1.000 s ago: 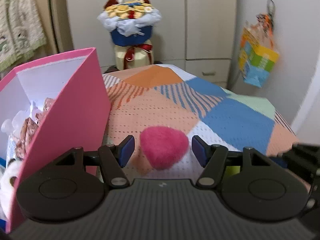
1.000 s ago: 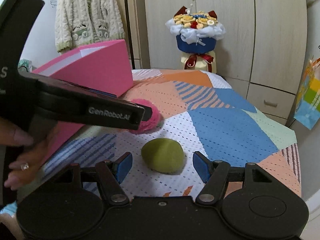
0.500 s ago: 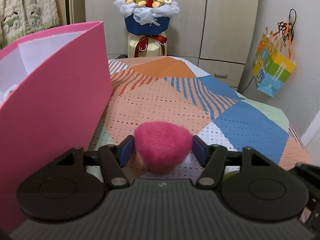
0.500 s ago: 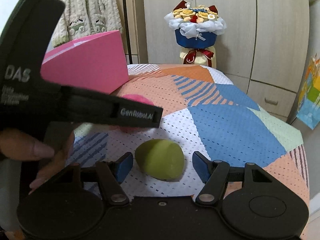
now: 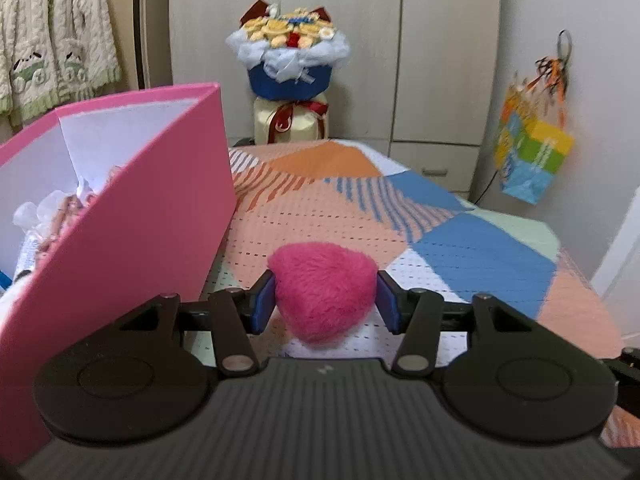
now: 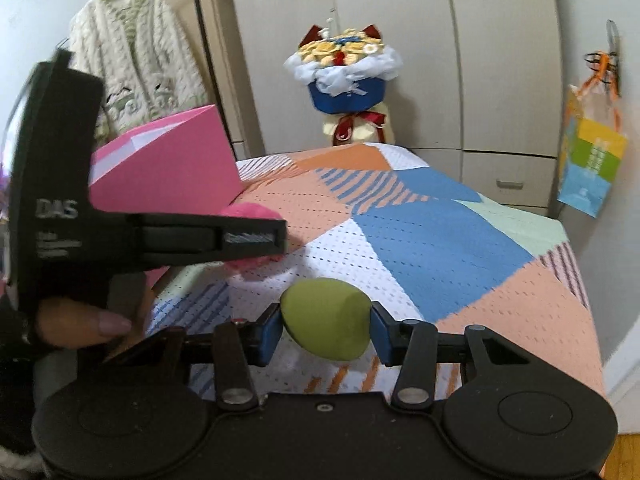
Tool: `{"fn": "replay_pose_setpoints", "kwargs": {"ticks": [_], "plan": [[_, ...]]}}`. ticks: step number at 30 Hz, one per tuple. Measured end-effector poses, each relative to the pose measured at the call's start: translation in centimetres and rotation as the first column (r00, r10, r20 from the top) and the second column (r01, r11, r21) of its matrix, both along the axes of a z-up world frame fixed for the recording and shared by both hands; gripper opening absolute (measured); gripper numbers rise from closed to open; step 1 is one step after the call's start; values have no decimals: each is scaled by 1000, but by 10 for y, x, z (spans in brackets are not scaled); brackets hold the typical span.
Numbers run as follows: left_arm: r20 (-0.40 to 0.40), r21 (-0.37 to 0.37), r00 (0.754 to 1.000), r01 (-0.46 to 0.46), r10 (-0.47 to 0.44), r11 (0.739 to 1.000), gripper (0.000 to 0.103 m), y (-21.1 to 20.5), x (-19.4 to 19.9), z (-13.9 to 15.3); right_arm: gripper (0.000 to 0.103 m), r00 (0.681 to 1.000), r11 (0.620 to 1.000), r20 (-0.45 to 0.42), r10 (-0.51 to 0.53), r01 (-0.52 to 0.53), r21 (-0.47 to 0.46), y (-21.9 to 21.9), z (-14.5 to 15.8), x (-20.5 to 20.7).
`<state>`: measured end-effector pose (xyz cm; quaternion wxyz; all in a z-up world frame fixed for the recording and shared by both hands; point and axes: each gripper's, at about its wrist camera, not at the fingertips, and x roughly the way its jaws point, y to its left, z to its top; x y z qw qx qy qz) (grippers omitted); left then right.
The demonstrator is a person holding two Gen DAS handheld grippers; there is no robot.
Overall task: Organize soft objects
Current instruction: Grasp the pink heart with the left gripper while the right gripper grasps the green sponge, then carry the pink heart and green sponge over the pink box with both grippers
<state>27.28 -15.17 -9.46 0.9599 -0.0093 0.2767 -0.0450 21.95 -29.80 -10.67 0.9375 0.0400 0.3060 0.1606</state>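
writing: white letters "das" on the side of the left gripper's black body, seen from the right wrist view; smaller lines under it and the strip label near its tip too blurred to read. print on the hanging bag unreadable.

counts: two soft pieces, two grippers, one box, one bouquet, one bag, one cardigan.

left gripper (image 5: 325, 300): blue pads touch both sides of a fuzzy hot-pink soft ball (image 5: 323, 290), jaws closing on it. ball sits just beside the near right wall of the tall pink cardboard box (image 5: 132, 216), over the white and peach patches of the patchwork cloth (image 5: 472, 248) covering the bed or table. in the right wrist view this gripper crosses from the left, a hand (image 6: 80, 322) under it, ball partly hidden behind its finger.

right gripper (image 6: 325, 334): blue pads press both sides of a smooth olive-green egg-shaped soft piece (image 6: 326, 318), jaws closing on it. piece is near the front edge of the cloth, right of the pink ball; cannot tell whether it is lifted clear.

box: white inside, holds crumpled clear wrappers and small items, not countable.

beyond the far edge: bouquet (image 5: 288, 60) in blue wrap with a dark red ribbon, in front of beige wardrobe doors. multicolour paper bag (image 5: 532, 156) hangs on the right wall. cream knitted cardigan (image 6: 136, 76) hangs at left.
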Motion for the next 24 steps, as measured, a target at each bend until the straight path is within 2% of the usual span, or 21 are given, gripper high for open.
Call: {"fn": "replay_pose_setpoints", "kwargs": {"ticks": [5,14,16,24], "plan": [[14,-48,999,52,-51,998,51,7,-22,7,51,999,999,4,-40,40,9,-3,0,-19],[48,-86,987,156,-152,984,51,17,-67,20,52,993,993,17,-115,115,15,-5,1,-48],[61,-93,978,206,-201,974,51,22,-79,22,52,993,993,18,-118,118,7,-4,0,-53],[-2,-107,933,357,-359,928,51,48,-114,22,52,993,993,1,-116,116,-20,5,2,-77]]}}
